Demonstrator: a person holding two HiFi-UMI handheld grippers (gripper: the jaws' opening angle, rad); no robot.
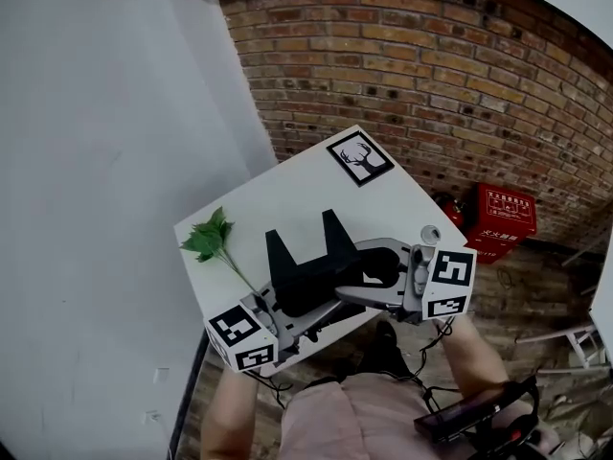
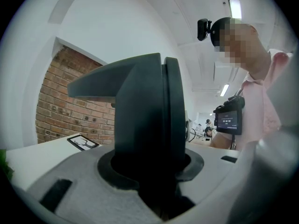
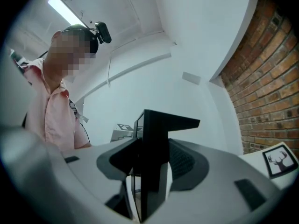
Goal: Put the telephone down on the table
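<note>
It looked like an open-plan office or lab with one corner set up for recording; a bare brick wall point(image 1: 431, 56) met a plain white wall point(image 1: 96, 161) behind a small white counter point(image 1: 287, 195); a red fire-equipment box point(image 1: 503, 220) stood on the floor point(image 1: 536, 286) by the bricks; beyond, strip lights point(image 2: 235, 7) ran along a white ceiling, and distant people point(image 2: 208, 127) showed in a long bright room.

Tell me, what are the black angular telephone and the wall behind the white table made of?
The black angular telephone looks like matt moulded plastic: smooth flat faces, sharp edges, no gleam, though that is a guess. The red-brown wall is bare brick, with rough courses and pale mortar joints showing.
</note>
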